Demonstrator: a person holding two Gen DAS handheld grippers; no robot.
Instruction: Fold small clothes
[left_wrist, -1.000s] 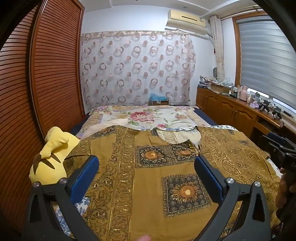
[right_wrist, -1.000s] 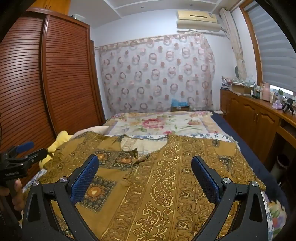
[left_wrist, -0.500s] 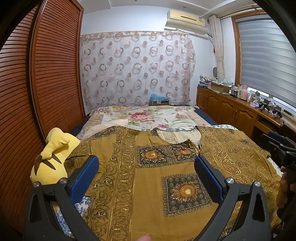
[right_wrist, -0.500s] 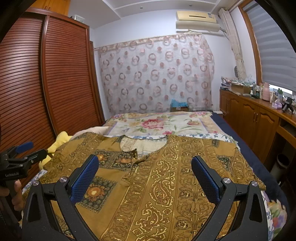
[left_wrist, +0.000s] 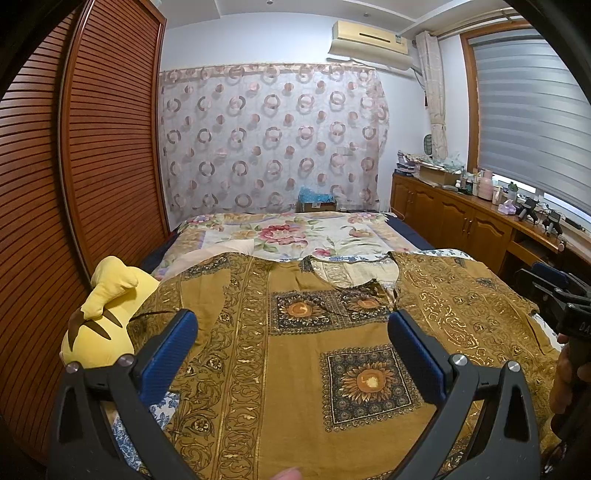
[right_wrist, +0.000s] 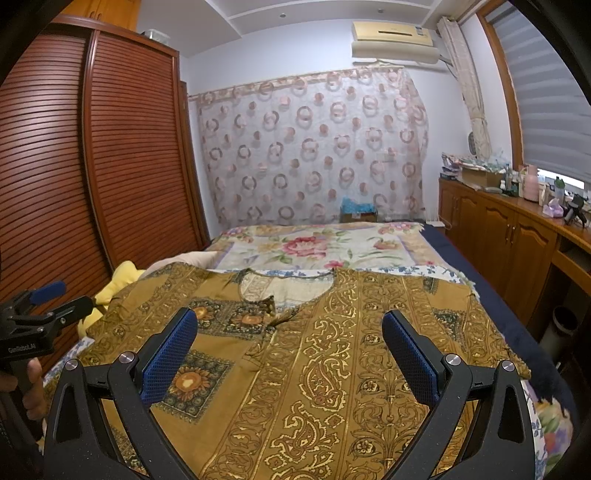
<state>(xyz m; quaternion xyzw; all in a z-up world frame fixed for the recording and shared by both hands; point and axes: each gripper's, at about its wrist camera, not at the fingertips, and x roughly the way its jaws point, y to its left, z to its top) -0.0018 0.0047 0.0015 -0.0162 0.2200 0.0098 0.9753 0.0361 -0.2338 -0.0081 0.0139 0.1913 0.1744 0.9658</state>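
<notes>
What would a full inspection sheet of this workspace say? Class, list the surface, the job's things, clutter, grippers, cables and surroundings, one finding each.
Surface: bed with a floral cover.
Job's things: mustard patterned garment spread flat, neckline toward the far end, not yet folded.
Clutter: yellow plush toy at the bed's left edge, touching the garment.
Grippers: left gripper and right gripper above the garment, fingers wide apart, holding nothing.
Cables: thin cords among items on the sideboard; none on the bed.
Surroundings: louvred wardrobe, circle-print curtain, air conditioner, window blind.
</notes>
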